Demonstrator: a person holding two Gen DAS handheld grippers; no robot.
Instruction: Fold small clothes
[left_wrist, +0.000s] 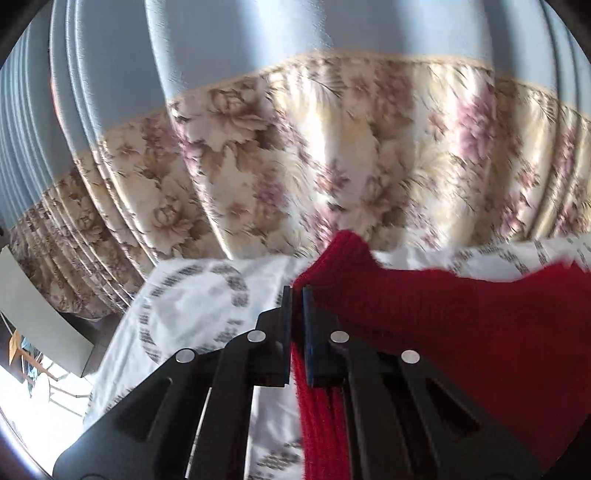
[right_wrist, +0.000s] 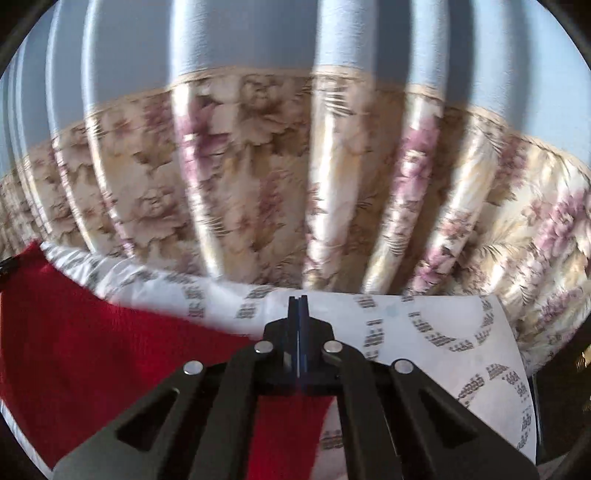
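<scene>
Holding the red knit garment up off the white patterned sheet, we are carrying it between both tools so that it hangs as a spread panel and not a heap. Our left gripper is pinching a bunched, ribbed edge of the knit: its jaws are standing only slightly apart, with folds of red wool packed between them and trailing down under the tool. A peak of the fabric is sticking up just past the fingertips, which tells us we are gripping near a corner or hem.

Our right gripper is looking fully closed, the two pads pressed flat together. The red cloth is running right up to the base of this tool and passing beneath it, so we are judging that a thin edge is being nipped there, but the tips themselves are showing no wool, and we cannot tell for sure.

The garment is stretching between the two tools, above the sheet, with the floral curtain hanging beyond. We are judging that we are lifting two corners together so that one half can be laid over the other. Both views are blurring, so finer details of the knit are not readable.
</scene>
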